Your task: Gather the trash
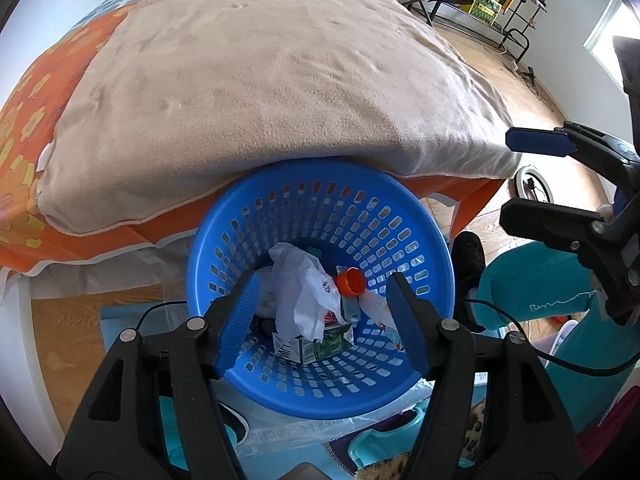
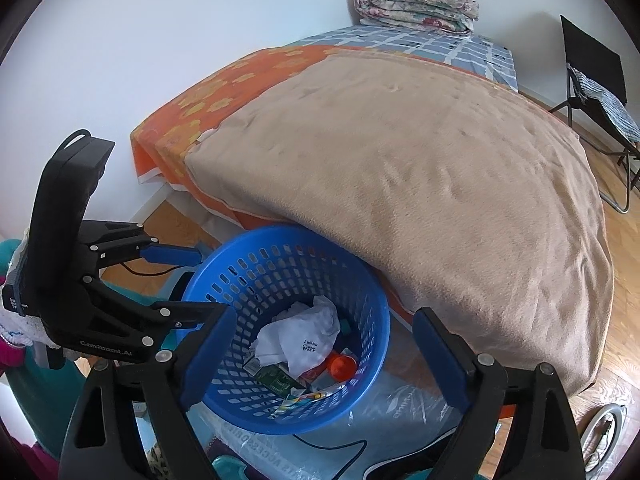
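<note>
Left gripper point(image 1: 322, 316) fingers wide apart, empty, over blue basket point(image 1: 400, 392); right gripper point(image 2: 320, 360) likewise; trash point(image 1: 304, 300) already inside; drop step looks finished; next, seek remaining litter.

Left gripper point(image 1: 320, 320) & right gripper point(image 2: 320, 364): black frames, blue jaws, silver screws, thin black cables

The basket point(image 1: 320, 392) was bright blue with rows of slots. Inside lay a white crumpled bag point(image 1: 300, 292), an orange cap point(image 1: 351, 281) and a green-and-white carton point(image 1: 316, 346). The blanket point(image 1: 260, 80) was plain beige over an orange sheet point(image 1: 24, 120) with yellow flowers. Both claws were black with blue pads point(image 1: 236, 320). The floor point(image 1: 516, 76) was light wood.
</note>
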A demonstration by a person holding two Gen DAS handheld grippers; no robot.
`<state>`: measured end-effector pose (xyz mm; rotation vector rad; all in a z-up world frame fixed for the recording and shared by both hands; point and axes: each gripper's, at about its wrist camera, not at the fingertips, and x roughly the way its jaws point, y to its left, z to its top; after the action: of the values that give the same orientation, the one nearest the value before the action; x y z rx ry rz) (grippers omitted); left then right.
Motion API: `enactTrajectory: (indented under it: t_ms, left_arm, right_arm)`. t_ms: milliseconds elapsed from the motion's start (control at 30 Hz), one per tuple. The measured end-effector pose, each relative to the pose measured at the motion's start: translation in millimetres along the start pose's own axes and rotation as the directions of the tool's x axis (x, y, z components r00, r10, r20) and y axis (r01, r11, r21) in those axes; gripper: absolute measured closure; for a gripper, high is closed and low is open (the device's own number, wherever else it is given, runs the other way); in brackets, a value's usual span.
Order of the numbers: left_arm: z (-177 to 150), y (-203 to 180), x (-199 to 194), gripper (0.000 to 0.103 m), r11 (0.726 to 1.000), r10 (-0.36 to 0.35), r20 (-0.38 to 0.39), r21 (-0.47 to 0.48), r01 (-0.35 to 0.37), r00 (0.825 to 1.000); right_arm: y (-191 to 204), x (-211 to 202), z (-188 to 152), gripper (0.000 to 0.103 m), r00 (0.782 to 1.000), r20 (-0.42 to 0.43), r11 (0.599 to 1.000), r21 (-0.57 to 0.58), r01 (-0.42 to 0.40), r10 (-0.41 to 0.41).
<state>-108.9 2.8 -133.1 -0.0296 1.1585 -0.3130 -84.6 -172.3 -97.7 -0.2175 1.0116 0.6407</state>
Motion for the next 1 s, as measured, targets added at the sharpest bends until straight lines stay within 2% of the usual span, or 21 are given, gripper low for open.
enactTrajectory:
  t_ms: [300,667,1000]
  left_arm:
    - [5.9,3.6,-2.7,0.035,1.000,0.003,0.005,-0.019,-0.003,1.000]
    - [31.6,10.7,-23.1,0.035,0.999,0.022,0.080,-0.044,-0.018,0.997]
    - [60.4,8.5,-51.8,0.035,0.998,0.029,0.181,-0.051,-0.020,0.983]
  right_arm:
    - [-7.0,-7.7,6.3,0.011,0.999,0.030,1.000,0.024,0.014,-0.015]
    - [-22.5,-28.3,26.5,0.011,0.994,0.102,0.997,0.066,0.041,-0.048]
    - [-38.2,-48.6,44.5,0.011,0.981,0.166,0.992,0.095,0.086,-0.101]
